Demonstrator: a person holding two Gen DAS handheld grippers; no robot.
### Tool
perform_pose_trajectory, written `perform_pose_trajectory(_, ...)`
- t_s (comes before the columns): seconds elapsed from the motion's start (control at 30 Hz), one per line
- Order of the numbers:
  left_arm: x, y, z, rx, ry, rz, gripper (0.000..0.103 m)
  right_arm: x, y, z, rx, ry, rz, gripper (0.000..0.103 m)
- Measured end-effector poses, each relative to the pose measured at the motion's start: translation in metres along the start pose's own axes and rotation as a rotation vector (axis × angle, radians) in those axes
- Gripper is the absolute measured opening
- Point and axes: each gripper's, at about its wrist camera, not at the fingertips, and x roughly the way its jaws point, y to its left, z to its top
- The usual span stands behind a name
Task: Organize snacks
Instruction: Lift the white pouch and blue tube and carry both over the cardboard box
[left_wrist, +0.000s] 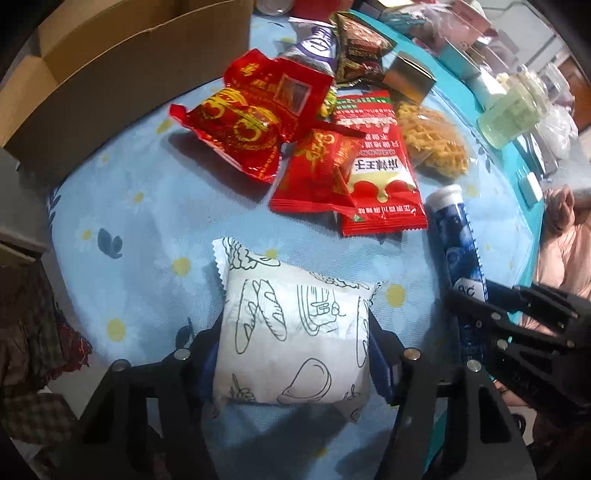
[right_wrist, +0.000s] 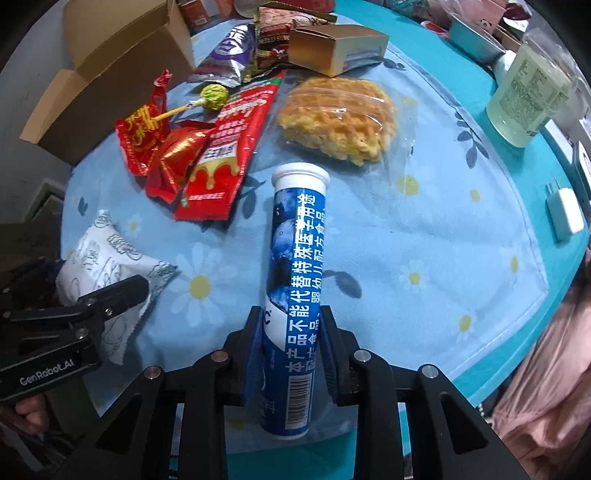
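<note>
My left gripper (left_wrist: 291, 354) is shut on a white snack pouch with line drawings (left_wrist: 291, 328), held just over the blue floral cloth; it also shows in the right wrist view (right_wrist: 103, 258). My right gripper (right_wrist: 291, 350) is shut on a blue tablet tube with a white cap (right_wrist: 295, 266), also visible in the left wrist view (left_wrist: 458, 236). Beyond lie red snack packets (left_wrist: 236, 125), a red sauce-style packet (left_wrist: 380, 162), a bagged waffle (right_wrist: 336, 118), a lollipop (right_wrist: 210, 96) and a purple packet (right_wrist: 232, 48).
An open cardboard box (left_wrist: 110, 70) stands at the far left. A gold box (right_wrist: 332, 44) and a dark red packet (left_wrist: 360, 48) sit at the back. A jar of pale liquid (right_wrist: 528, 96) and a white charger (right_wrist: 565, 214) are on the teal table at right.
</note>
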Motion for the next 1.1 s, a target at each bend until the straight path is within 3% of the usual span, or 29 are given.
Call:
perform_pose_trajectory(0.27, -0.024, 0.011, 0.006, 0.0, -0.02, -0.016, 0.063, -0.029, -0.009, -0.008, 0.021, -0.024, 0.032, 0.028)
perform_pose_trajectory(0.63, -0.073, 0.012, 0.018, 0.017, -0.093, -0.016, 0.063, -0.07, 0.01, -0.003, -0.012, -0.084, 0.095, 0.028)
perform_pose_trajectory(1.1, -0.123, 0.035, 0.053, 0.032, -0.243, 0.025, 0.063, -0.097, 0.053, 0.04, -0.059, -0.19, 0.183, 0.028)
